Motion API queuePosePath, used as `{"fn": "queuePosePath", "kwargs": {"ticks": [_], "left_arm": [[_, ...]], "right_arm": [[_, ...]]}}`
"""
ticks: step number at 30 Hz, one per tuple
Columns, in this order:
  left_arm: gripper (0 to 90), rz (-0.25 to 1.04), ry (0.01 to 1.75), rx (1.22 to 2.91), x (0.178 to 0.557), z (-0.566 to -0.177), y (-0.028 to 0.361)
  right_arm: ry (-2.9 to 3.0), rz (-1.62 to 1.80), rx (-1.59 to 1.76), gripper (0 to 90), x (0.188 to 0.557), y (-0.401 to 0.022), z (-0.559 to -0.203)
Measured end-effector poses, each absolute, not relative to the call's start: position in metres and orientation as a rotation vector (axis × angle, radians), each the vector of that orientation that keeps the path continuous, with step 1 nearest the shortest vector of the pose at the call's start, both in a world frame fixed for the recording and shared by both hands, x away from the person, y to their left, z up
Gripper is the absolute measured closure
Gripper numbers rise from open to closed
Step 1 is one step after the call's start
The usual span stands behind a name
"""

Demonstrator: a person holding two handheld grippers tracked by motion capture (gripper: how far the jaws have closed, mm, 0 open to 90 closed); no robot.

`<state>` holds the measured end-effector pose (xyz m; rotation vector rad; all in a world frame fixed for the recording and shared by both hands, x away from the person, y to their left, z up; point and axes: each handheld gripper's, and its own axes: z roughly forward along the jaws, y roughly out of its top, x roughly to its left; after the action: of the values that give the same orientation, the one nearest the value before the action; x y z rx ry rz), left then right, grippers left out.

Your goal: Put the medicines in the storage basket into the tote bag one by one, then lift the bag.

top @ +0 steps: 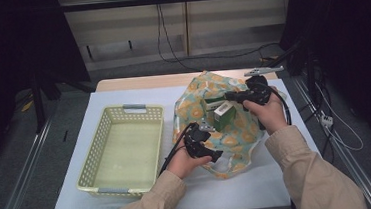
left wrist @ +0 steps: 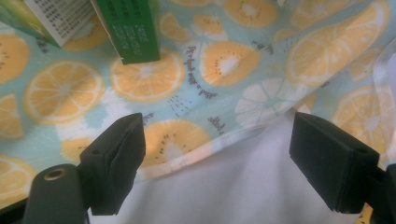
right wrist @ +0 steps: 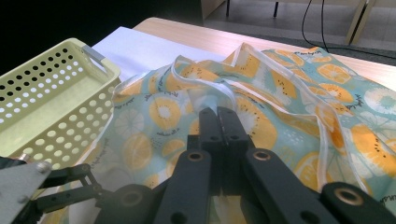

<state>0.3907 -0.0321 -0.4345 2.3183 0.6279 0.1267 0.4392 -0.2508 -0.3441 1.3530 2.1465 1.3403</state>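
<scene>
Left gripper view: left gripper (left wrist: 217,156) fingers gape wide, nothing between them, just above the bag (left wrist: 196,70) hem at frame centre. Right gripper (right wrist: 219,122) fingers pinched together on a fold of the bag, likely holding it. Bag looks thin, soft, slippery; take the hem. Boxes (top: 220,111) sit inside, right of the basket (top: 122,149) on the tabletop (top: 240,185).

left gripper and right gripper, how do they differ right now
The left gripper has its jaws wide apart, hovering over the fruit-print bag's near edge and gripping nothing. The right gripper has its jaws shut together at the bag's far side. Both are black, hand-held, and at the same bag.
</scene>
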Motion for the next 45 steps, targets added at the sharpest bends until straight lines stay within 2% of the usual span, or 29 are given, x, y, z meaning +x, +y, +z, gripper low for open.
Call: {"fn": "queuePosePath", "kwargs": {"ticks": [7, 15, 16, 18, 19, 23, 25, 33, 45], "left_arm": [[19.8, 0.174, 0.633, 2.357, 0.395, -0.444, -0.035], [26.2, 0.177, 0.619, 2.351, 0.396, -0.449, -0.039], [29.2, 0.179, 0.610, 2.351, 0.396, -0.449, -0.040], [42.8, 0.186, 0.599, 2.341, 0.396, -0.449, -0.040], [45.9, 0.190, 0.610, 2.339, 0.397, -0.449, -0.040], [81.6, 0.184, 0.629, 2.313, 0.398, -0.446, -0.038], [89.9, 0.173, 0.679, 2.282, 0.398, -0.441, -0.035], [90.0, 0.171, 0.753, 2.206, 0.394, -0.400, -0.027], [90.0, 0.235, 0.736, 2.134, 0.398, -0.323, -0.026]], "right_arm": [[2.144, 1.347, 1.360, 90.0, 0.440, -0.251, -0.344], [2.141, 1.352, 1.367, 90.0, 0.440, -0.253, -0.344], [2.137, 1.354, 1.366, 90.0, 0.440, -0.253, -0.344], [2.138, 1.354, 1.367, 90.0, 0.440, -0.254, -0.344], [2.137, 1.357, 1.367, 90.0, 0.440, -0.254, -0.344], [2.134, 1.360, 1.366, 90.0, 0.439, -0.255, -0.343], [2.134, 1.358, 1.370, 90.0, 0.439, -0.256, -0.343], [2.130, 1.359, 1.360, 90.0, 0.437, -0.257, -0.340], [2.098, 1.359, 1.342, 90.0, 0.436, -0.264, -0.321]]}}
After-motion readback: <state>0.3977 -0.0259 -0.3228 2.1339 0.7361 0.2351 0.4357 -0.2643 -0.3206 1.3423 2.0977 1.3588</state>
